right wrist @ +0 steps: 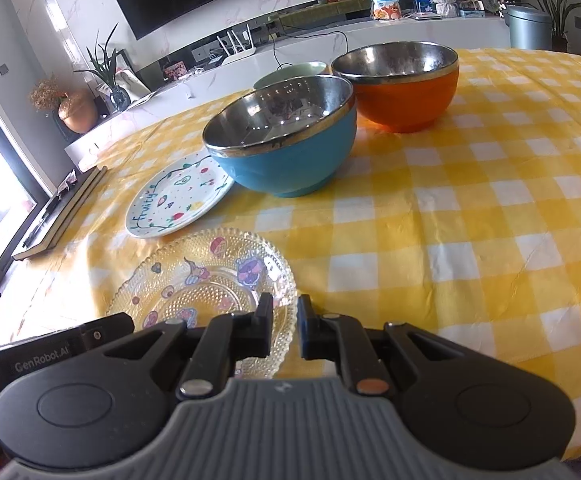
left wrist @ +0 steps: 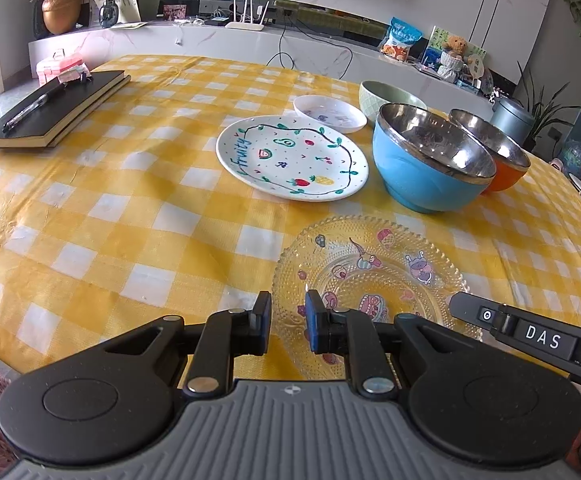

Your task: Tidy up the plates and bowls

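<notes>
A clear glass plate with cartoon stickers [left wrist: 374,276] lies near the table's front edge; it also shows in the right wrist view [right wrist: 206,280]. My left gripper [left wrist: 288,320] hovers over its left rim, jaws a little apart and empty. My right gripper [right wrist: 282,322] hovers over its right rim, jaws a little apart and empty. Behind lie a white "Fruity" plate [left wrist: 290,158] [right wrist: 178,200], a small white dish [left wrist: 328,114], a blue steel bowl [left wrist: 430,160] [right wrist: 286,144], an orange steel bowl [left wrist: 494,148] [right wrist: 402,84] and a pale green bowl [left wrist: 386,96] [right wrist: 290,74].
The table carries a yellow checked cloth [left wrist: 130,200]. A black notebook with a pen [left wrist: 58,108] lies at the far left. The right gripper's body [left wrist: 530,336] shows at the lower right of the left wrist view. A grey bin [right wrist: 528,26] stands beyond the table.
</notes>
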